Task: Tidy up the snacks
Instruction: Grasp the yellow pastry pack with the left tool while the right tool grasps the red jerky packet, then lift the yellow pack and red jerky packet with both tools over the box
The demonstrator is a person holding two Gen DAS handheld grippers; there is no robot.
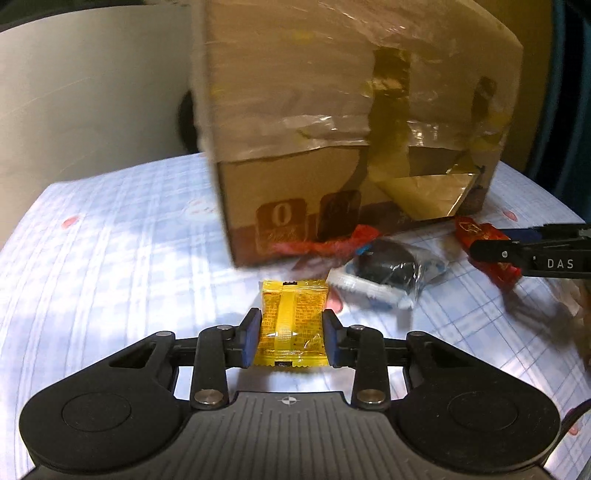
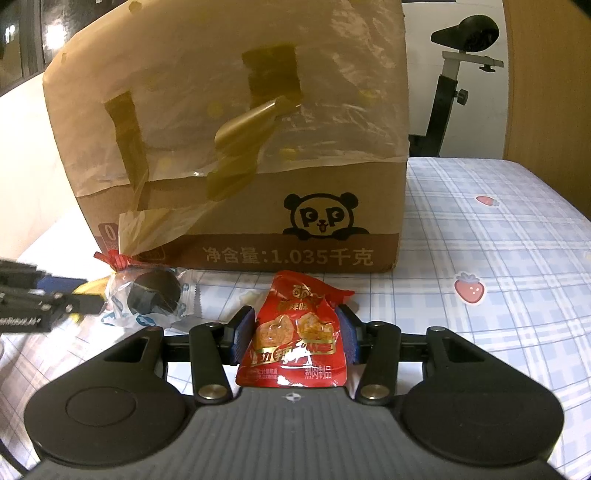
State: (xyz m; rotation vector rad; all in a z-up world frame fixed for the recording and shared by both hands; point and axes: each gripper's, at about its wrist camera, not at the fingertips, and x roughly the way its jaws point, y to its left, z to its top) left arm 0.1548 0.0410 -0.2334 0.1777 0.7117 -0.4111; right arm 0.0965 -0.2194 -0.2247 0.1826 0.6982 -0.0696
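Snacks are lying in a loose row on a checked cloth [image 2: 498,229] printed with strawberries. A yellow sachet [image 1: 293,323] is sitting between the blue pads [image 1: 252,338] of the left gripper [image 1: 293,328], which is pinching it from both sides at about 6 o'clock of the left view. A red pouch [image 2: 293,339] with 2 pictured meat pieces is being squeezed the same way by the right gripper [image 2: 293,332], its sides bulging against the pads [image 2: 243,338].

Between these 2, at 10 o'clock from the red pouch, a clear packet holding a dark round biscuit [image 2: 153,295] is resting on the cloth, with a red twisted wrapper [image 2: 114,258] just behind it, against the box.

Behind them all, at 12 o'clock, a cardboard box [image 2: 258,147] is standing, patched with crinkled tape, a panda face [image 2: 321,218] printed low on its front. Past its right edge, at 1 o'clock, a black saddle on a post [image 2: 469,33] is showing against the wall.
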